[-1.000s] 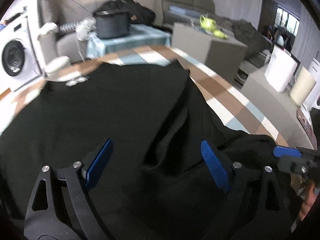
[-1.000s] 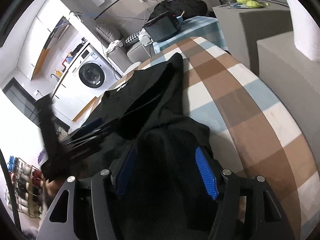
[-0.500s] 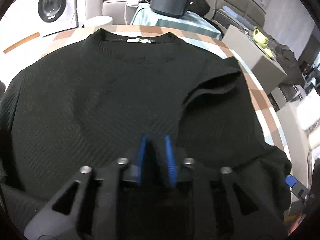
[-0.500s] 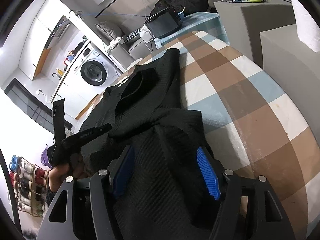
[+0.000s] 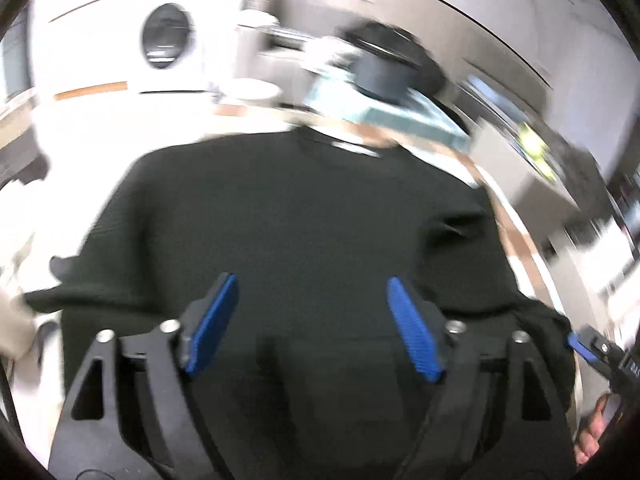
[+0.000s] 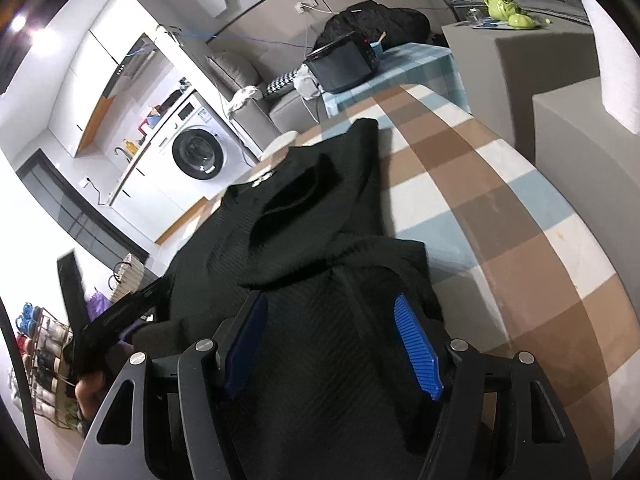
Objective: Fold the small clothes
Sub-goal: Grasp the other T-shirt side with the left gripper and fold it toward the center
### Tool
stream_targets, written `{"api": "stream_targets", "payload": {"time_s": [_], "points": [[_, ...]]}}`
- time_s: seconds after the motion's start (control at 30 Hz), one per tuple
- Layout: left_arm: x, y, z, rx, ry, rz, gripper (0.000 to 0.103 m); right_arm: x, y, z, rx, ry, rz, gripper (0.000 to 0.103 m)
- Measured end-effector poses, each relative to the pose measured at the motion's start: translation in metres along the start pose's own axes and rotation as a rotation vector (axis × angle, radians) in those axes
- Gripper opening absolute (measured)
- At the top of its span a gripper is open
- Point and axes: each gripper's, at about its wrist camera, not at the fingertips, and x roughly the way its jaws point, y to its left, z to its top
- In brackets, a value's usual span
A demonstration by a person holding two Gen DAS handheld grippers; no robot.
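Observation:
A black knit sweater (image 5: 300, 208) lies spread on the checked table (image 6: 500, 220), neck at the far side, its right sleeve (image 6: 296, 196) folded in over the body. My left gripper (image 5: 311, 282) hovers over the near hem, its jaws opening wide with only flat cloth beneath them; this view is blurred by motion. My right gripper (image 6: 330, 302) sits at the sweater's near right corner, its jaws opening slightly over bunched cloth (image 6: 320, 360), the pads not pressing it. In the left wrist view the right gripper (image 5: 588, 350) shows at the right edge. The left gripper (image 6: 120, 312) appears blurred in the right wrist view.
A washing machine (image 6: 198, 152) stands beyond the table's far left. A dark box (image 6: 340, 64) rests on a small blue-checked table behind. Grey blocks (image 6: 520, 52) flank the right side, one bearing a green jug (image 6: 502, 4). A shoe rack (image 6: 44, 344) stands at the left.
The left gripper closed on the sweater's hem, then opened again and swung away to the left. The sweater lies flatter now. The right gripper stayed put and its jaws widened a little.

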Motion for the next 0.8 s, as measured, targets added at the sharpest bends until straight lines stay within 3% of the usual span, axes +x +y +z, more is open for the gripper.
{"api": "stream_targets", "payload": {"time_s": [0.13, 0.3, 0.47, 0.6, 0.7, 0.8], "points": [[-0.028, 0.082, -0.004, -0.185, -0.008, 0.12, 0.081, 0.006, 0.005, 0.0, -0.005, 0.003, 0.003, 0.07], [-0.05, 0.154, -0.015, -0.398, 0.002, 0.093, 0.08, 0.016, 0.01, -0.003, -0.001, 0.025, -0.001, 0.07], [-0.052, 0.181, -0.02, -0.511, 0.029, 0.0, 0.073, 0.023, 0.019, -0.005, -0.012, 0.047, -0.011, 0.07], [-0.027, 0.194, -0.019, -0.564, 0.047, -0.059, 0.074, 0.027, 0.026, -0.005, -0.026, 0.054, -0.012, 0.071], [-0.007, 0.202, -0.014, -0.612, 0.048, -0.022, 0.07, 0.027, 0.028, -0.006, -0.027, 0.056, -0.017, 0.071], [0.003, 0.21, -0.012, -0.647, 0.028, -0.004, 0.054, 0.025, 0.027, -0.008, -0.026, 0.051, -0.03, 0.071]]}}
